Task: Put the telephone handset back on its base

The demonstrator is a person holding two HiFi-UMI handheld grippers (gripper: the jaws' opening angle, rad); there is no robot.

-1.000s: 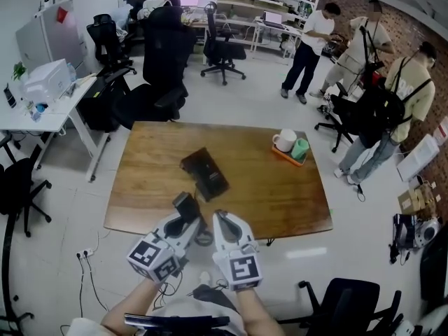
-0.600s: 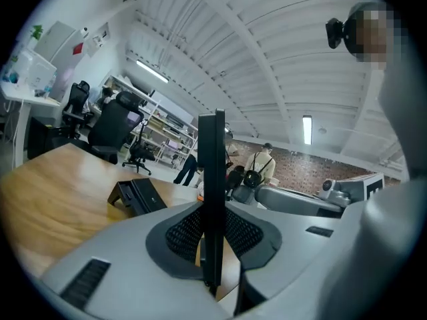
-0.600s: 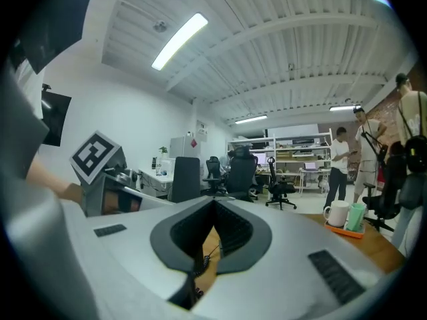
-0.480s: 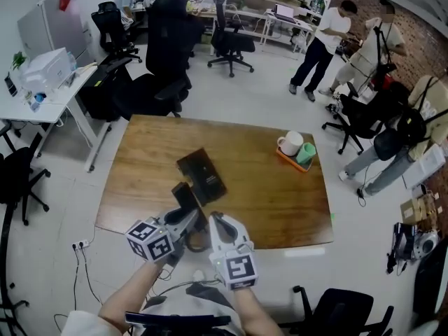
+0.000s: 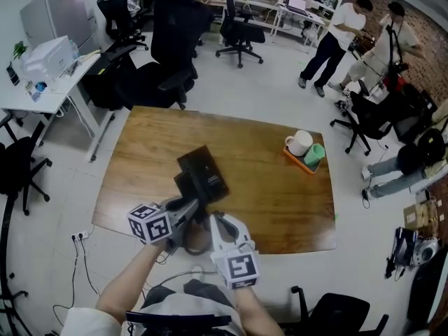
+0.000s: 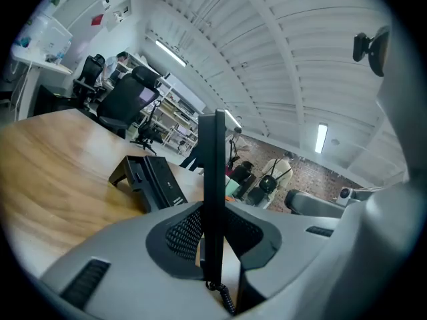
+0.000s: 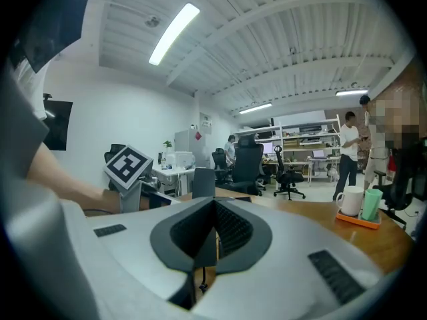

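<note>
- Since the earlier frame, the left gripper [image 5: 189, 205] had carried the handset [image 5: 185, 186] forward across the table [image 5: 280, 187] and lower. From near the front edge it had come to just beside the base [image 5: 206, 168].
- That gripper's claw was pinching the handset across its thin sides. In the left gripper view the handset stood edge-on and upright between the pads, with the coiled cord [image 6: 224, 297] trailing from its lower end.
- The right gripper [image 7: 213, 232] sat close behind and to the right of the left one. Its claw was pressed together, with nothing plainly between the pads. A thin dark strand hung just below them, and whether it was nipped or merely passing I could not tell.
- The base lay slightly skewed near the middle of the table, its sloped face up and its cradle still empty.
- Step in hand, as I judged it: the final approach, with the handset held beside the base but not yet over the cradle.
- The next move called for laying the handset flat and lining its length up with the cradle. It then had to be lowered until both ends seated, and only then let go.
- The right gripper could steady the base or keep the cord clear.
</note>
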